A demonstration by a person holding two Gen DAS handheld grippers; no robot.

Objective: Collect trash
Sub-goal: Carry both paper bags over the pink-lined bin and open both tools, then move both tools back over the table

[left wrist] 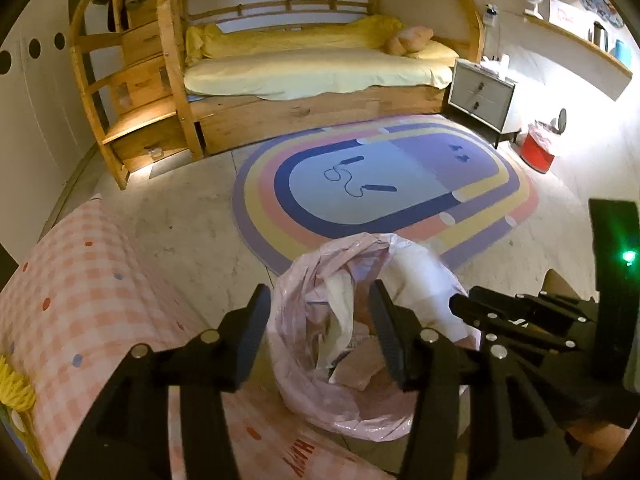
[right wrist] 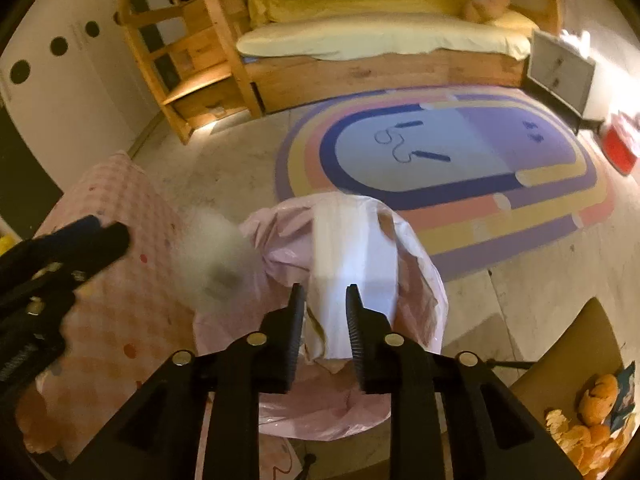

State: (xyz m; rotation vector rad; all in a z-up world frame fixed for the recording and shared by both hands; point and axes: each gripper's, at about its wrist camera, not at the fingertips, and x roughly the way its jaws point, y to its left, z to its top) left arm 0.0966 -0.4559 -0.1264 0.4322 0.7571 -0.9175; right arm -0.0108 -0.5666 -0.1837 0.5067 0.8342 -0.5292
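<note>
A pink trash bag stands open on the floor with crumpled white paper inside; it also shows in the right wrist view. My left gripper is open above the bag's mouth, empty. My right gripper is half open around a white sheet that hangs over the bag; I cannot tell if the fingers touch it. A blurred white wad is in the air left of the bag. The right gripper also shows in the left wrist view.
A table with a pink checked cloth is on the left. A striped oval rug, a wooden bunk bed, a nightstand and a red bin lie beyond. Orange peels sit on a surface at right.
</note>
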